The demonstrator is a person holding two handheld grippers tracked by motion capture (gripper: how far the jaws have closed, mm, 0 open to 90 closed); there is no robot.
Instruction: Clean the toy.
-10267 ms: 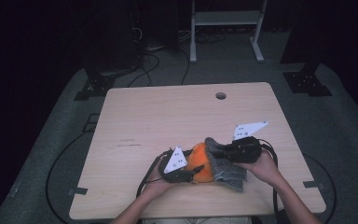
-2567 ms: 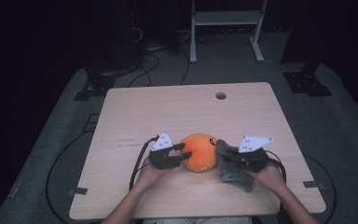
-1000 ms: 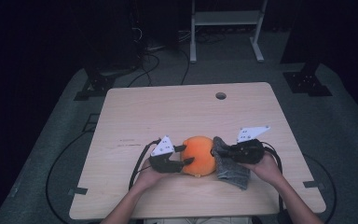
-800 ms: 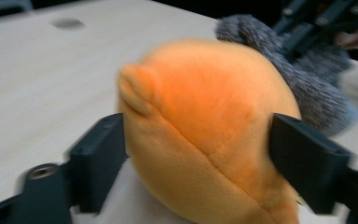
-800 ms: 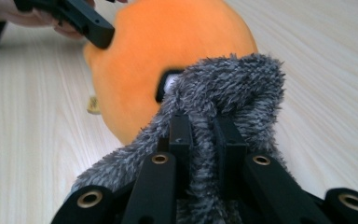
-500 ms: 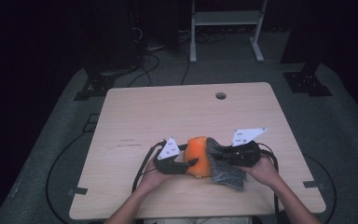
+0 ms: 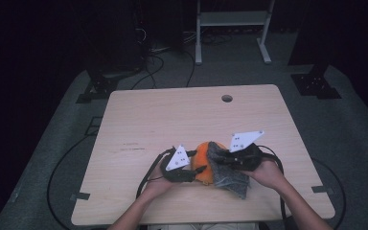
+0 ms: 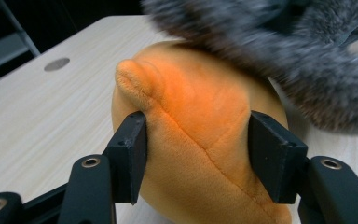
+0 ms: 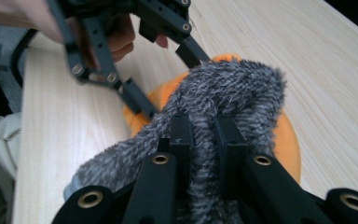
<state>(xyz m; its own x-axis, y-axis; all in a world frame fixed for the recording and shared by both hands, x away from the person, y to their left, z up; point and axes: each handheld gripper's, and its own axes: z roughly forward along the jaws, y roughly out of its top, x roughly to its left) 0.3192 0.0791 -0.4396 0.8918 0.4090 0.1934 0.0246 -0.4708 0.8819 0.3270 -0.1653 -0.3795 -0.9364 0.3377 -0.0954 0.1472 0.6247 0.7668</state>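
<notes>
- Near the front edge of the table (image 7: 139,120), a little right of its middle, you have one orange plush (image 7: 201,163) with one grey furry cover (image 7: 227,175) draped over its right side.
- Your plush is a rounded ball with no clear long axis; in the left gripper view its seam runs from a small bump (image 8: 137,77) at upper left down to lower right.
- Your cover's long side trails from the top of the plush down toward the front edge, its loose end lying on the wood.
- Your left gripper (image 7: 191,167) comes in level from the left; its jaws have just been closing and both pads (image 8: 133,149) now press into the plush.
- Your right gripper (image 7: 220,160) reaches in from the right, jaws clenched on a fold of the cover, as its own view shows at the pads (image 9: 182,135).
- Both your forearms rise from the front edge and angle inward, hands at either side of the plush.
</notes>
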